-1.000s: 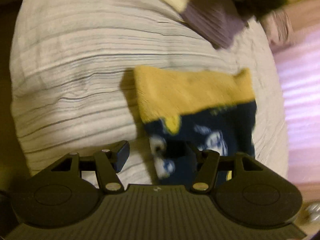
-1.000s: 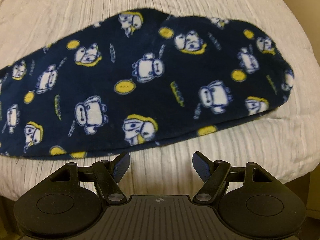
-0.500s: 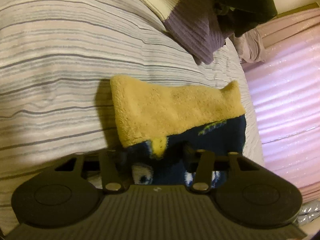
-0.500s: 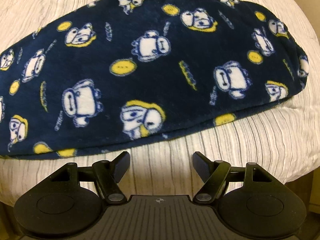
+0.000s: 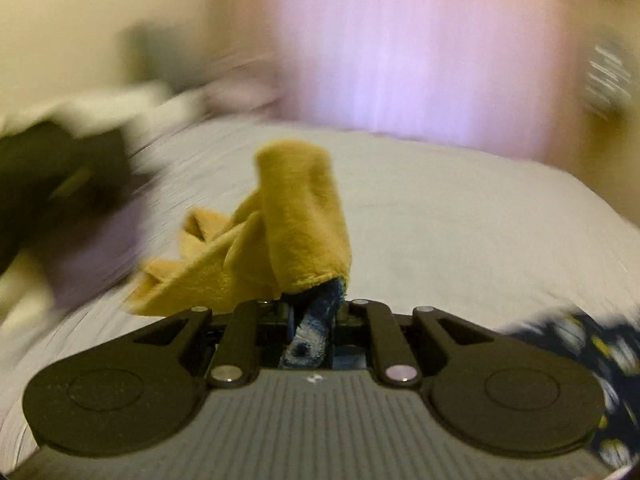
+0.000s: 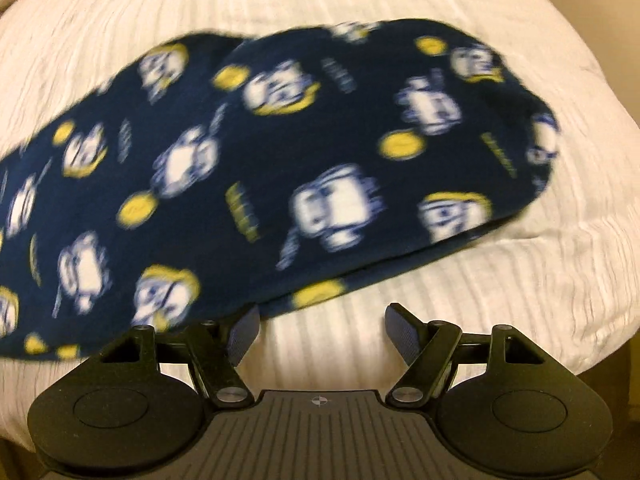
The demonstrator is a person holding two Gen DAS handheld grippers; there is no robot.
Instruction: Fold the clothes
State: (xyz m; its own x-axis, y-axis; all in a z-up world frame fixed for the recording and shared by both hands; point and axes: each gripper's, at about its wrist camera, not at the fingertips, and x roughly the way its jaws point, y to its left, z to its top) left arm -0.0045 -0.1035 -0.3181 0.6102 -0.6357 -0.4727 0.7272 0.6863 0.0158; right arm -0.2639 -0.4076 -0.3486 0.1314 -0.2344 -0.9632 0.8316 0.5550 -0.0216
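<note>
Left tongs [image 5: 314, 320]: pressed together on the navy-blue fleece garment printed with white cartoon figures and yellow dots [image 6: 280, 168], right where its mustard-yellow plush band [image 5: 280, 236] begins; the band stands up bunched above my grip.
Right tongs [image 6: 320, 332]: spread wide and holding nothing, low over the bed, the left pad at the garment's near edge and the right pad over bare cover.
Garment: its long navy body lies spread across the white ribbed bed cover [image 6: 500, 280]; only the yellow-banded end is raised, in my left grip.
Clutter: a blurred heap of dark and purple clothes [image 5: 72, 208] sits just left of the raised band.
Risk, slipping: I judge my left hold shallow, since only a narrow wad of thick fleece shows between the pads; a fast swing could pull it free and drop the end in a heap.
Risk, crooked fold: with one end lifted and my right side gripping nothing, the weight of the body may drag, so the fold could land skewed or twisted.
Risk, bunching: the band is already crumpled; laid down like this it would trap creases inside.
Risk, snagging: swinging left could brush the heap and carry other clothes along.
Risk, sight: the left view is smeared by motion, so I can't check where the edges line up.
</note>
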